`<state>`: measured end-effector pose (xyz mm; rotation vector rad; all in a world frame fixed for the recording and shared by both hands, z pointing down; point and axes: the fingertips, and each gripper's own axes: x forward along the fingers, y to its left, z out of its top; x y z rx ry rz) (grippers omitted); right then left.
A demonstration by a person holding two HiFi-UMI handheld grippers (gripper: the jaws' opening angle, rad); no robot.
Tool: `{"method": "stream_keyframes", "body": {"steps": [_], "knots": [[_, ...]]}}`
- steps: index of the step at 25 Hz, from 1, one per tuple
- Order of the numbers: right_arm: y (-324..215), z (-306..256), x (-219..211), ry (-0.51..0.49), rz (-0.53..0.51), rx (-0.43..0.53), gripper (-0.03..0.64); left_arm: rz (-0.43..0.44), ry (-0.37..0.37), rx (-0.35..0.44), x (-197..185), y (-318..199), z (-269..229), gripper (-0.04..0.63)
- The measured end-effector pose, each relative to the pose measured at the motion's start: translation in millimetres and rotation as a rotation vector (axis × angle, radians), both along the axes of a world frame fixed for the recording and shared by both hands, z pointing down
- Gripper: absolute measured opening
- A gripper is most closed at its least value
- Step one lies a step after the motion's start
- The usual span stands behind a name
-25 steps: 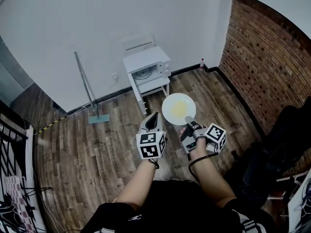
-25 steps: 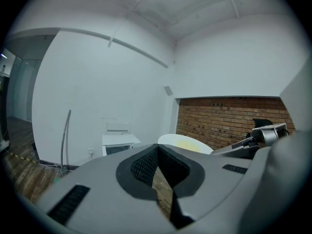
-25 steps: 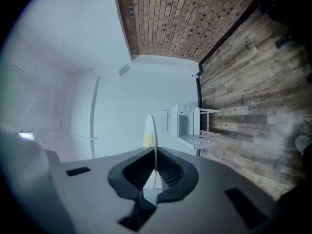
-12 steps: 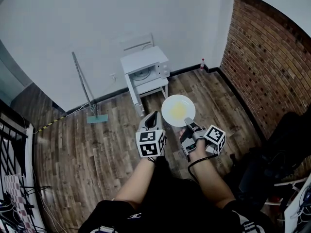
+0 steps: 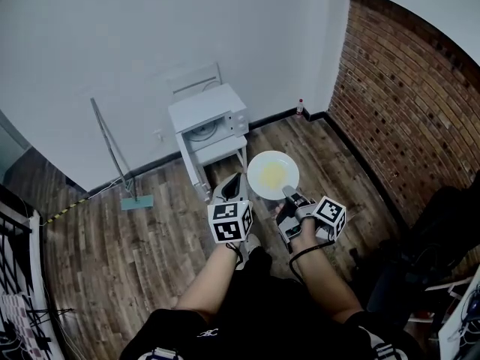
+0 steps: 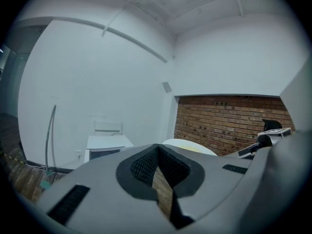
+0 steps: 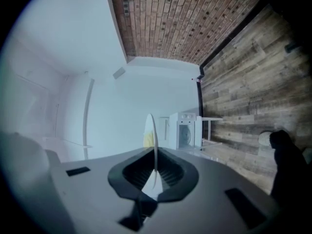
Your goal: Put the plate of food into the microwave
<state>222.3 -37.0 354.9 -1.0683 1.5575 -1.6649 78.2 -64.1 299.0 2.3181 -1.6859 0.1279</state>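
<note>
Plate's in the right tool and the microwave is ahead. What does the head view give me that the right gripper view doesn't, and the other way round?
Head view only: the left tool, the person's forearms, and the plate's full round face.
Right gripper view only: the plate's rim edge-on, clamped between the right tool's jaws.
Both: the plate with its yellow food, the white microwave on its stand, the brick wall and the wood floor.
</note>
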Motion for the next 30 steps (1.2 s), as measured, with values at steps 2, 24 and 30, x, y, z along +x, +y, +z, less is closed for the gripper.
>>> {"method": "stream_keyframes", "body": {"steps": [2,24,30], "knots": [[-22,4,0,0.005,-0.002,-0.01,0.021,0.0,0.008,-0.008,-1,-24,4,-0.003],[-286,7,-56,0.03,-0.074,-0.024,0.021,-0.086,0.046,-0.035,-69,-277,13,-0.003],[-312,15,-92,0.026,-0.154,-0.042,0.021,-0.157,0.058,-0.047,-102,-289,20,-0.003]]}}
